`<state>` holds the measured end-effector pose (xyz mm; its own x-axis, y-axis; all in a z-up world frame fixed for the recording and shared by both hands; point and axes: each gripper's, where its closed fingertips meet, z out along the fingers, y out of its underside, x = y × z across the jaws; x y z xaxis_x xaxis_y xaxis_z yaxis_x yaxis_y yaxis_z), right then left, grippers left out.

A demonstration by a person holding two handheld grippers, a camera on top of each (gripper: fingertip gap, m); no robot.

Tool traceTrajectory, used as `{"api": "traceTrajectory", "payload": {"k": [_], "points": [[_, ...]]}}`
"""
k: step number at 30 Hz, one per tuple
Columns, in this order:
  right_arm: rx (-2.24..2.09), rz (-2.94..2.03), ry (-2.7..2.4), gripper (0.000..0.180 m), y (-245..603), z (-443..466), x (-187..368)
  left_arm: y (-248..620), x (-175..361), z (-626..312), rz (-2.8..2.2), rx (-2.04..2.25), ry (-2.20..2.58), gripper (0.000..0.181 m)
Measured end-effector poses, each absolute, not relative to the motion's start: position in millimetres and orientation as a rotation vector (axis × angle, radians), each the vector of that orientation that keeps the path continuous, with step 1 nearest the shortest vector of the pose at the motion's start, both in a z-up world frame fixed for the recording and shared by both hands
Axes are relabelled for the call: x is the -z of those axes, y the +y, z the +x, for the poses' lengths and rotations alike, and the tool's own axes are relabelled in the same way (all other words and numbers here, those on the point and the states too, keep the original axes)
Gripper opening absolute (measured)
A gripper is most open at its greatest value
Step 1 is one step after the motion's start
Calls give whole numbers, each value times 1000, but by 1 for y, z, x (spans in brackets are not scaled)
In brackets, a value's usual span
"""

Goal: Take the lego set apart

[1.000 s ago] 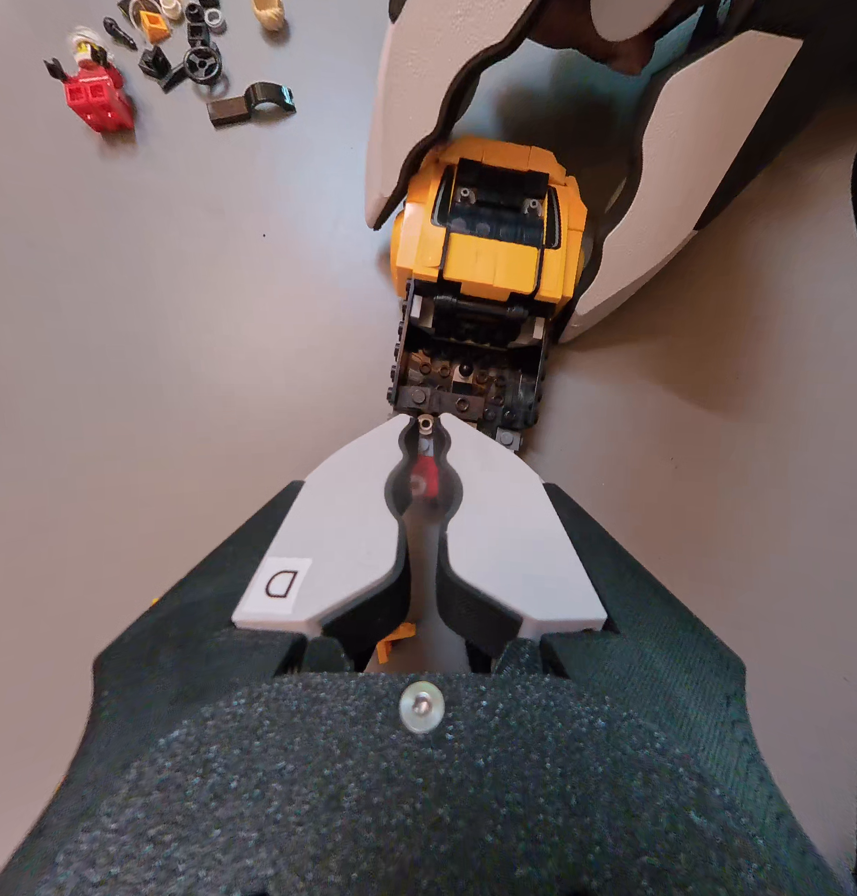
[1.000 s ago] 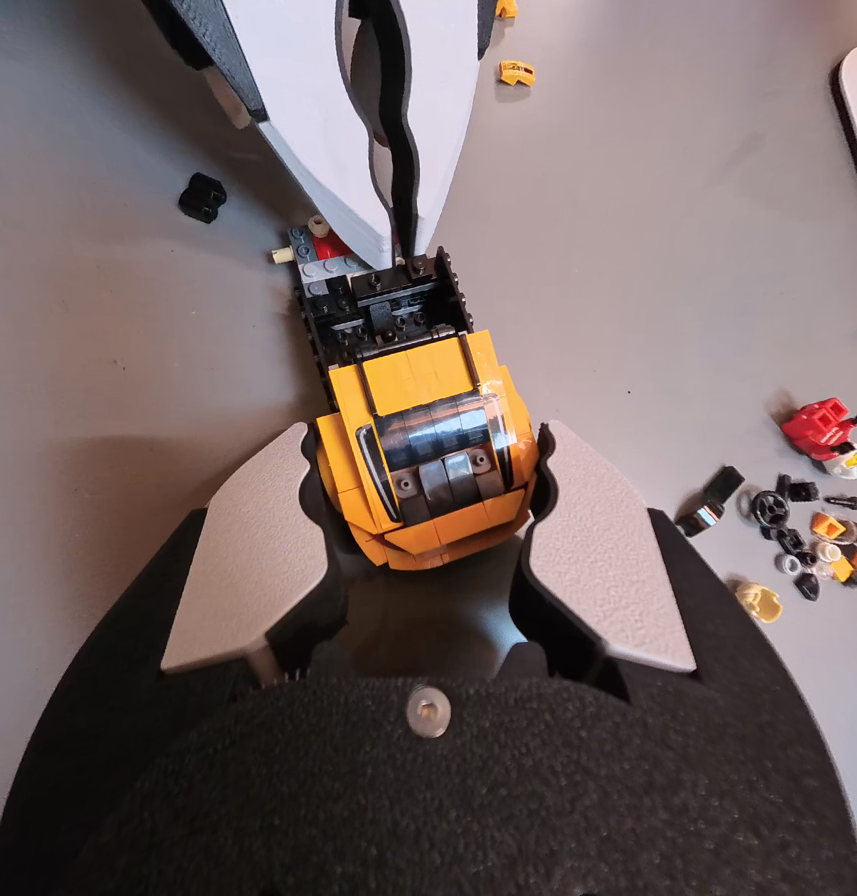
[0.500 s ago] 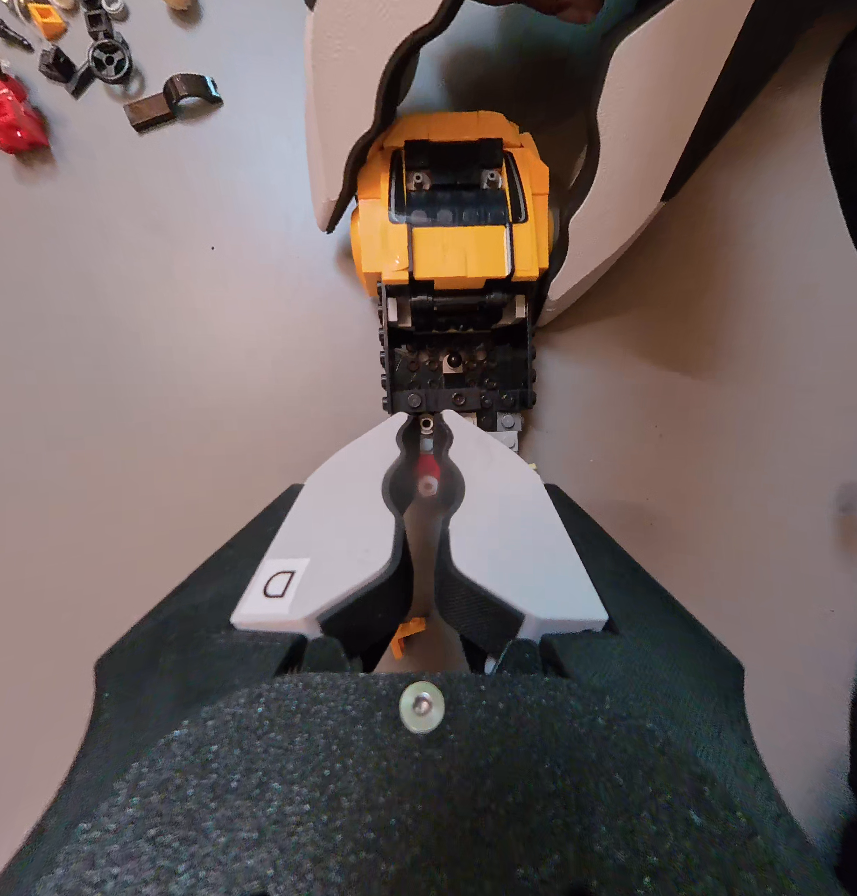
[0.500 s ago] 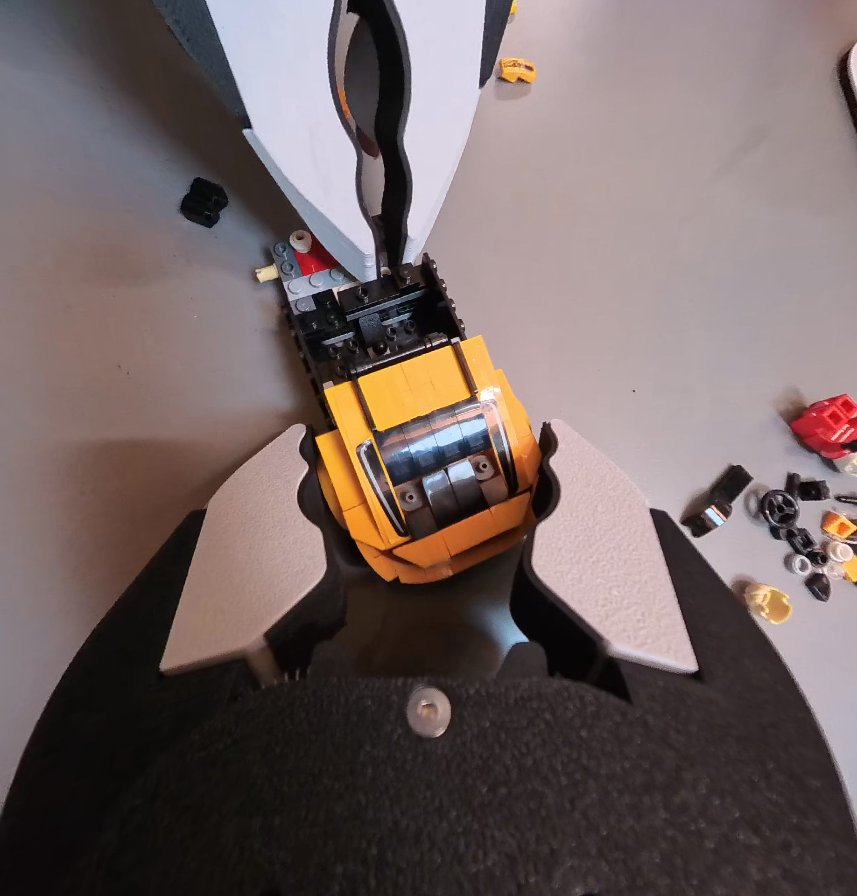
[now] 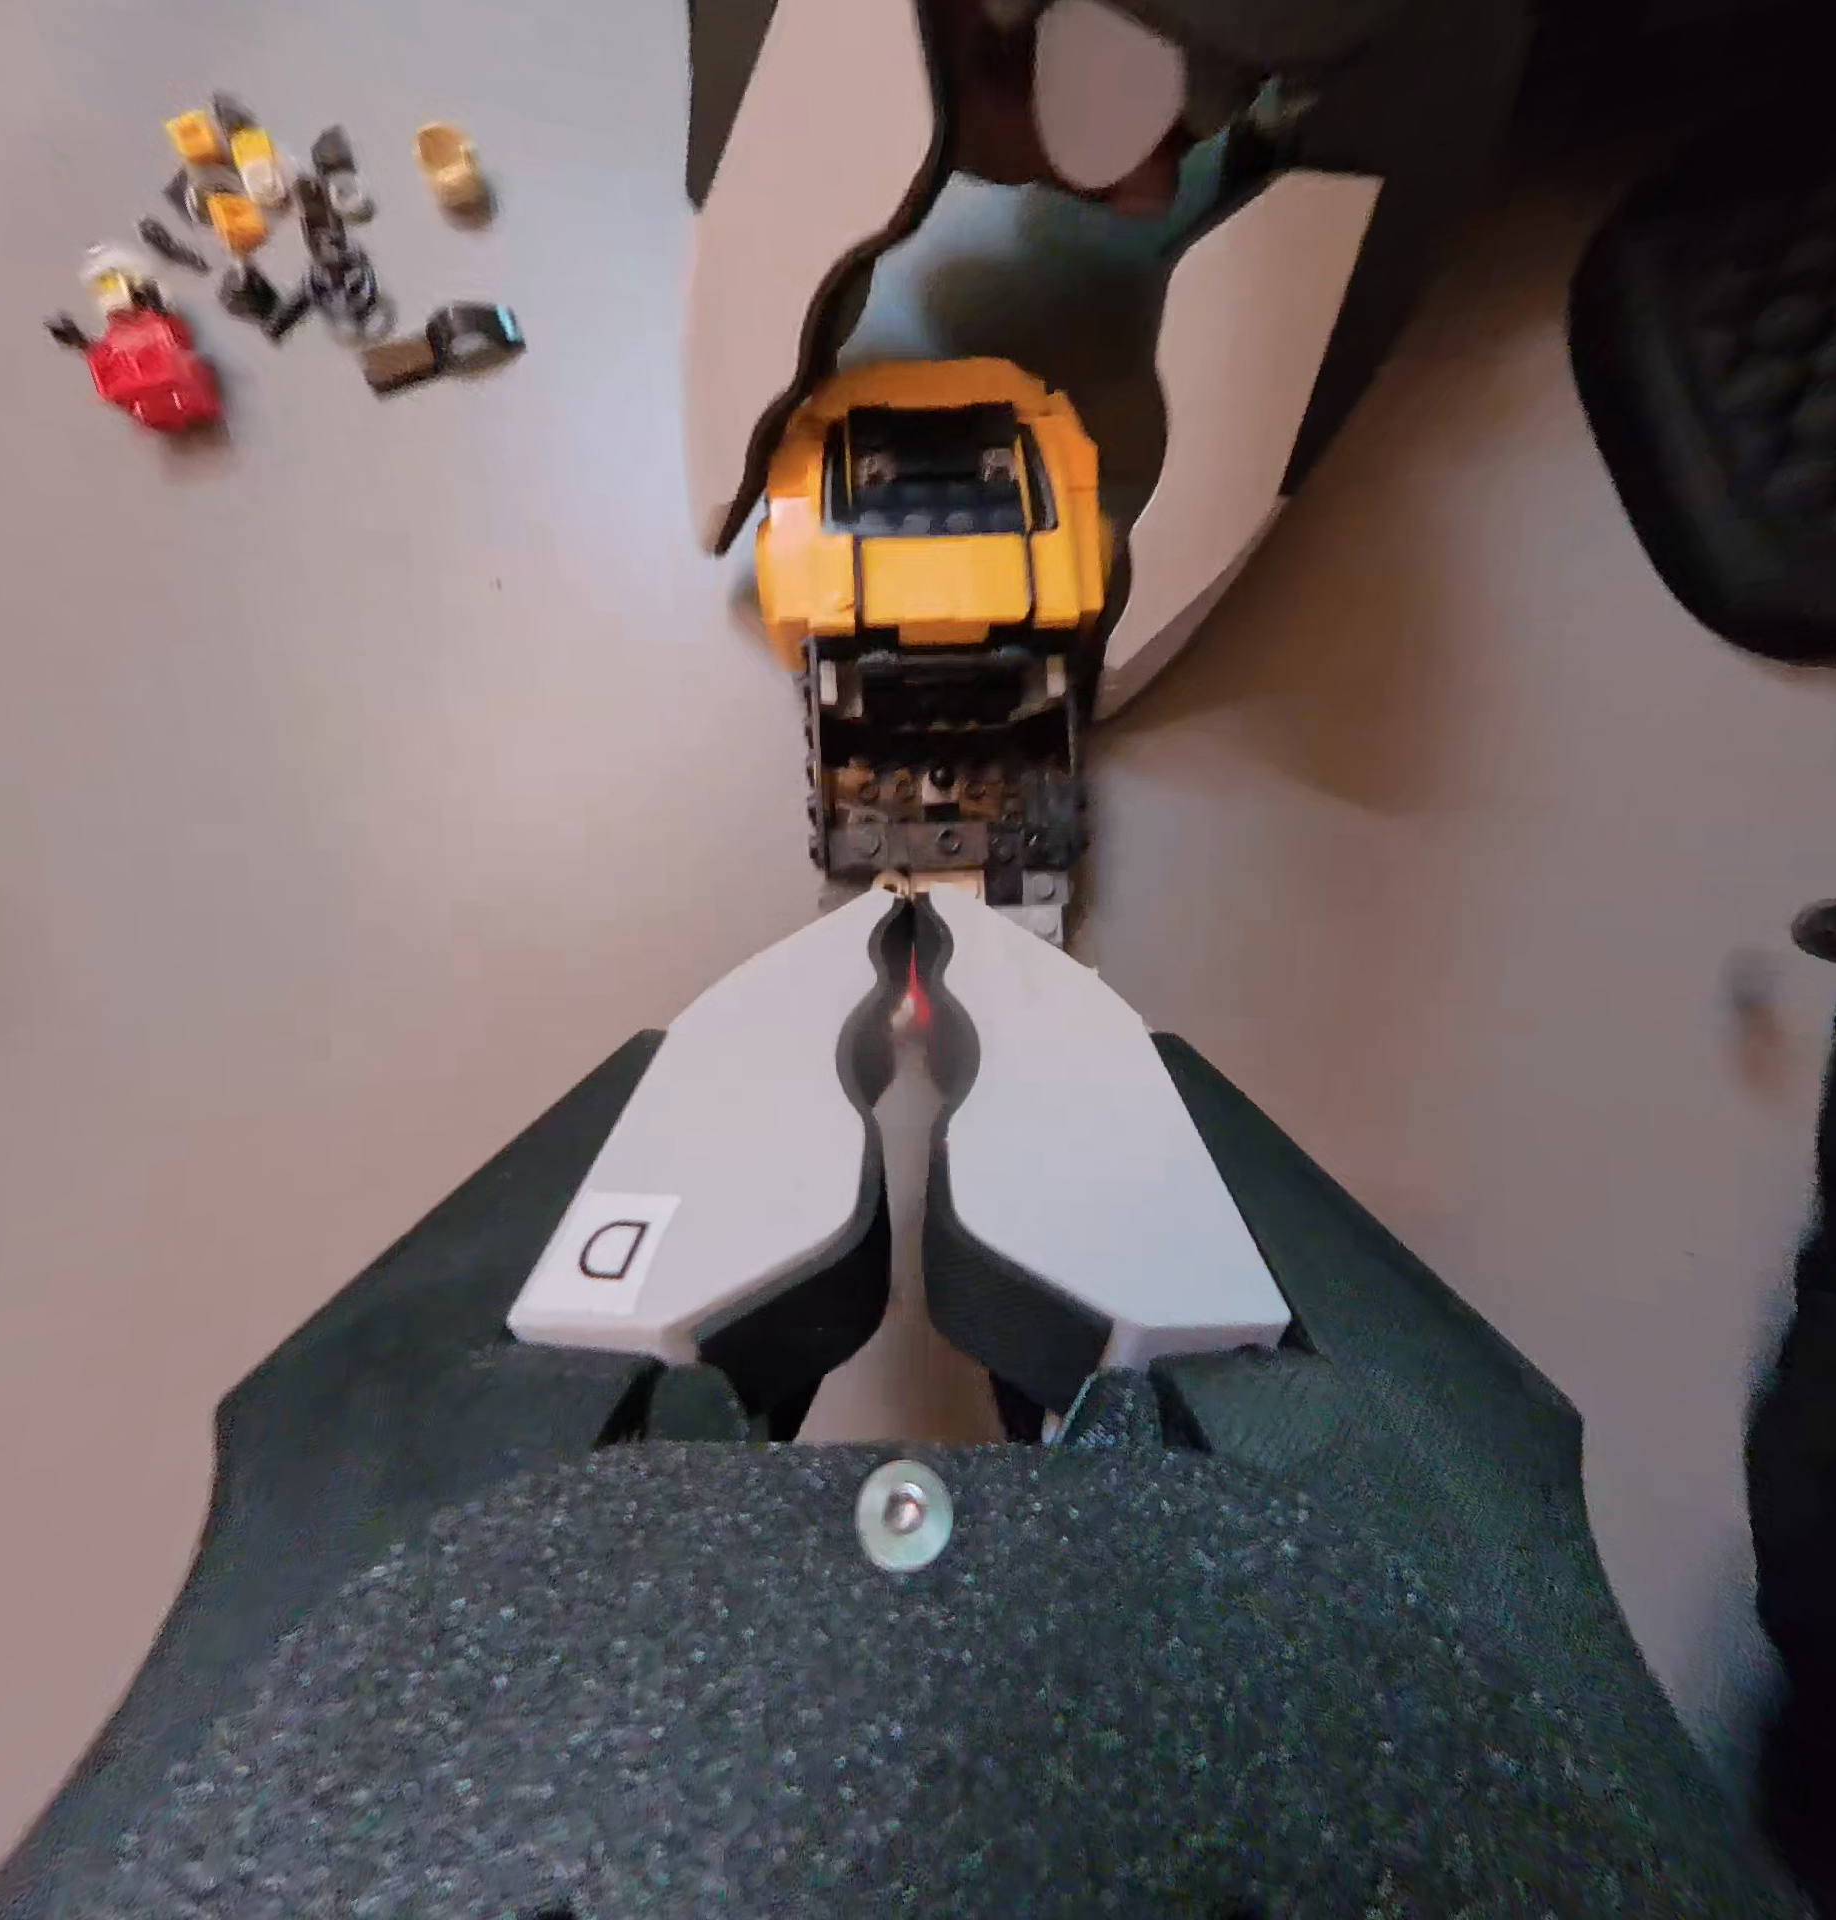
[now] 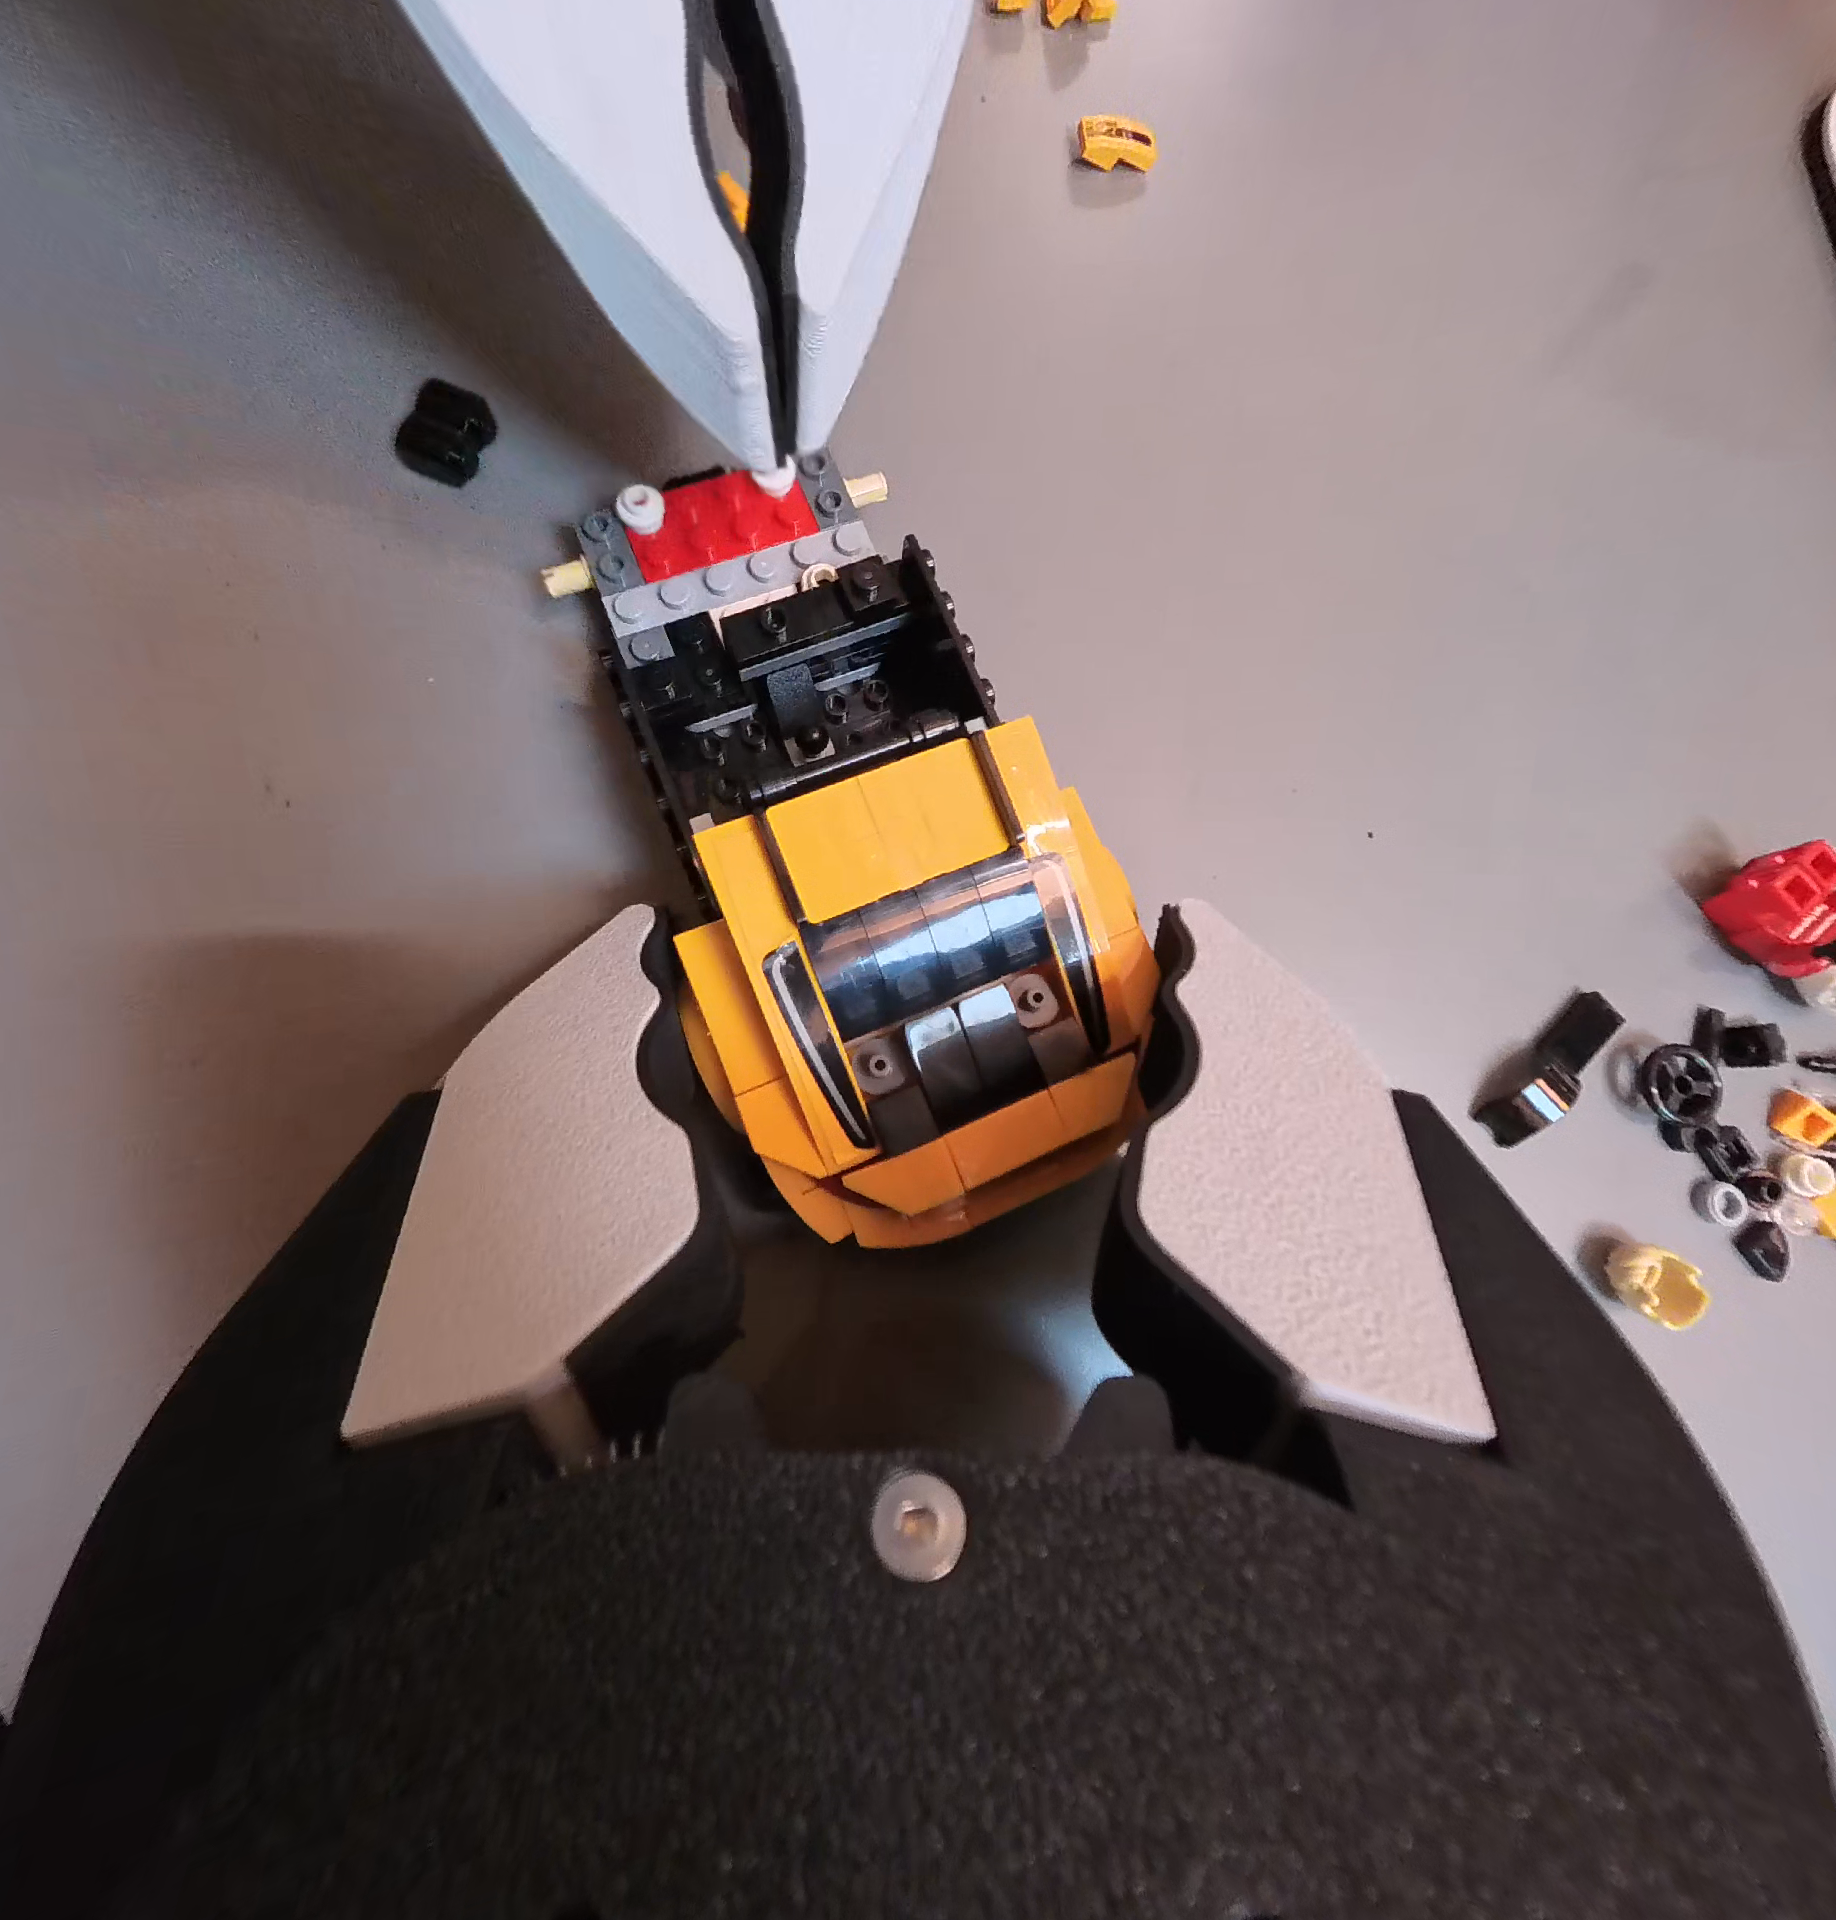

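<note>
Orange and black lego car (image 6: 893,935) stands on the grey counter (image 6: 1413,571), its orange end squeezed between the fingers of the right tool (image 6: 909,1023). The left tool (image 5: 906,914) is closed at the stripped end, its tips pinching a small white stud (image 6: 774,480) on the red plate (image 6: 722,525); in its own view this plate is mostly hidden behind the fingers. Loose pieces (image 6: 1745,1132) lie well apart at the side, a little blurred, and some orange bits (image 6: 1113,140) are far behind.

Orange-and-black lego car (image 6: 893,997), red plate (image 6: 727,525) at its rear, grey table (image 6: 1413,520), red minifigure torso (image 6: 1792,914)
</note>
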<state>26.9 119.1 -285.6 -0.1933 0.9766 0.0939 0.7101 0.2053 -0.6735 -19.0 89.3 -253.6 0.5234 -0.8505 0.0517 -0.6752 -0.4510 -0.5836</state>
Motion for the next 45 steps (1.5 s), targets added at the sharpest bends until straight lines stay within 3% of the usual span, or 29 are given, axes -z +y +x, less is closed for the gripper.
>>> {"api": "traceTrajectory", "payload": {"k": [5, 25, 31, 39, 45], "points": [[-682, -1562, -1971, 86, 119, 26, 285, 91, 270, -17, -2297, 448, 1194, 14], [-686, -1570, -1968, 86, 118, 26, 286, 93, 276, -16, -2326, 445, 1219, 7], [-683, -1588, -1982, 85, 117, 28, 286, 75, 268, 2, -2130, 445, 1459, 1], [-679, -1590, -1949, 85, 121, 26, 286, 86, 259, -15, -2194, 420, 1256, 0], [-676, -1580, -1956, 85, 119, 26, 286, 89, 274, -11, -2255, 380, 1234, 10]]}}
